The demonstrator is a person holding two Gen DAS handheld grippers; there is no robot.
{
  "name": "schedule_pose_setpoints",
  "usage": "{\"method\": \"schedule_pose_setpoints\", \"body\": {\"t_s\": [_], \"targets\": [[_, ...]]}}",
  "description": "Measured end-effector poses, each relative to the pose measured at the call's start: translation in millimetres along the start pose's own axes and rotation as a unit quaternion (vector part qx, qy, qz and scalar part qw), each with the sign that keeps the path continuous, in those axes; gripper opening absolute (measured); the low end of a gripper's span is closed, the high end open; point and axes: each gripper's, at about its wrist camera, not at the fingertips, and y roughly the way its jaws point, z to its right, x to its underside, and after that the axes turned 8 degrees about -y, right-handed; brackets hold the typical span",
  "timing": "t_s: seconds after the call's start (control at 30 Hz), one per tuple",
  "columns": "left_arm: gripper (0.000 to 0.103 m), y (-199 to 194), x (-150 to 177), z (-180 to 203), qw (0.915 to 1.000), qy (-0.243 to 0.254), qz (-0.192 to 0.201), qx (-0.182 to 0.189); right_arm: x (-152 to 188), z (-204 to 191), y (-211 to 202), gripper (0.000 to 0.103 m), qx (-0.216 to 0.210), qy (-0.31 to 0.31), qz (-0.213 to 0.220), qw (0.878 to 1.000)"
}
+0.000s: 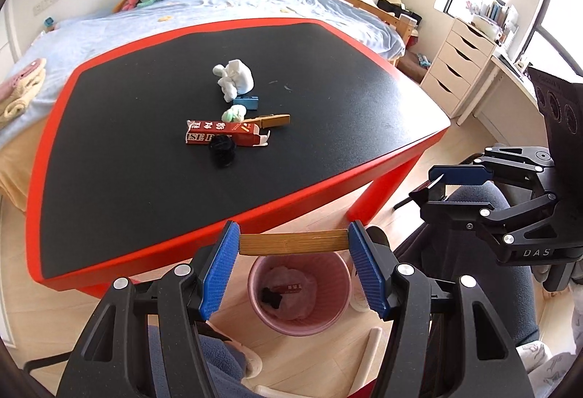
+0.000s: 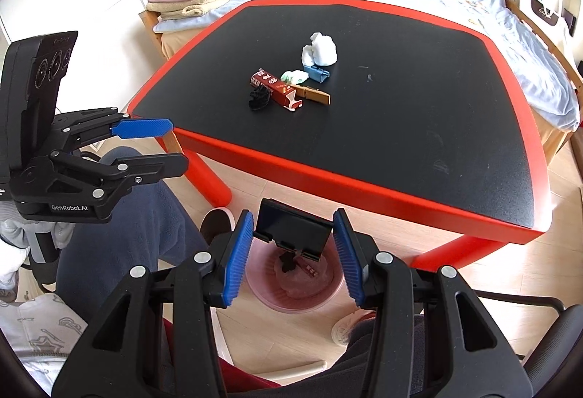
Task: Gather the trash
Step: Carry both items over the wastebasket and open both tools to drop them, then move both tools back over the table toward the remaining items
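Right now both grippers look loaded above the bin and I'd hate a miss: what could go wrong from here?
1. The wooden strip spans the left gripper crosswise, over the far rim of the pink bin; released here, it may catch the rim or fall outside.
2. The black clip in the right gripper looks held only by its ends; it might slip early.

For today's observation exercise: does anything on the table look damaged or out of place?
Yes. The red carton lies on its side on the table, its spout end torn open, in a jumble with a white crumpled wad, black tangle and wooden clip.
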Motion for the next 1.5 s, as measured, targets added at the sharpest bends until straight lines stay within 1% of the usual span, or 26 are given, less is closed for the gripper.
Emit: {"method": "schedule_pose_setpoints", "body": {"t_s": [0.4, 0.43, 0.47, 0.5, 0.53, 0.6, 0.63, 0.7, 0.93, 1.5], "targets": [[0.06, 0.7, 4.0, 9.3, 0.9999, 0.006, -0.005, 0.012, 3.4, -3.1, 0.7, 0.047, -0.018, -0.003, 0.0, 1.0], [0.068, 1.0, 3.7, 9.5, 0.9998, 0.007, -0.005, 0.015, 3.5, -2.2, 0.9, 0.061, -0.018, -0.002, 0.0, 1.0], [0.076, 1.1, 4.0, 9.5, 0.9999, 0.007, -0.003, 0.014, 4.0, -0.8, -0.1, 0.071, -0.017, 0.001, 0.003, 1.0], [0.089, 0.5, 4.2, 9.1, 0.9999, 0.007, 0.003, 0.012, 4.4, 0.8, -1.2, 0.084, -0.016, 0.004, 0.006, 1.0], [0.09, -0.2, 4.2, 8.1, 0.9999, 0.005, 0.008, 0.009, 4.7, 2.7, -1.1, 0.09, -0.012, 0.008, 0.005, 1.0], [0.092, 1.6, 3.5, 5.1, 1.0, 0.0, 0.004, 0.004, 5.9, 7.4, 0.5, 0.096, -0.005, 0.015, 0.0, 1.0], [0.095, 2.0, 3.6, 3.1, 1.0, -0.003, 0.004, 0.0, 7.0, 9.0, 1.4, 0.097, -0.003, 0.018, -0.002, 1.0], [0.095, 2.1, 4.1, 0.0, 1.0, -0.007, 0.004, -0.003, 8.9, 10.2, 2.4, 0.098, 0.002, 0.021, -0.006, 1.0], [0.095, 1.1, 5.9, -7.3, 0.9998, -0.016, 0.0, -0.014, 11.5, 10.5, 7.4, 0.1, -0.004, 0.027, -0.01, 1.0], [0.095, 0.4, 7.0, -15.2, 0.9994, -0.031, 0.0, -0.015, 9.0, 10.4, 8.3, 0.1, -0.012, 0.031, -0.007, 0.999]]}}
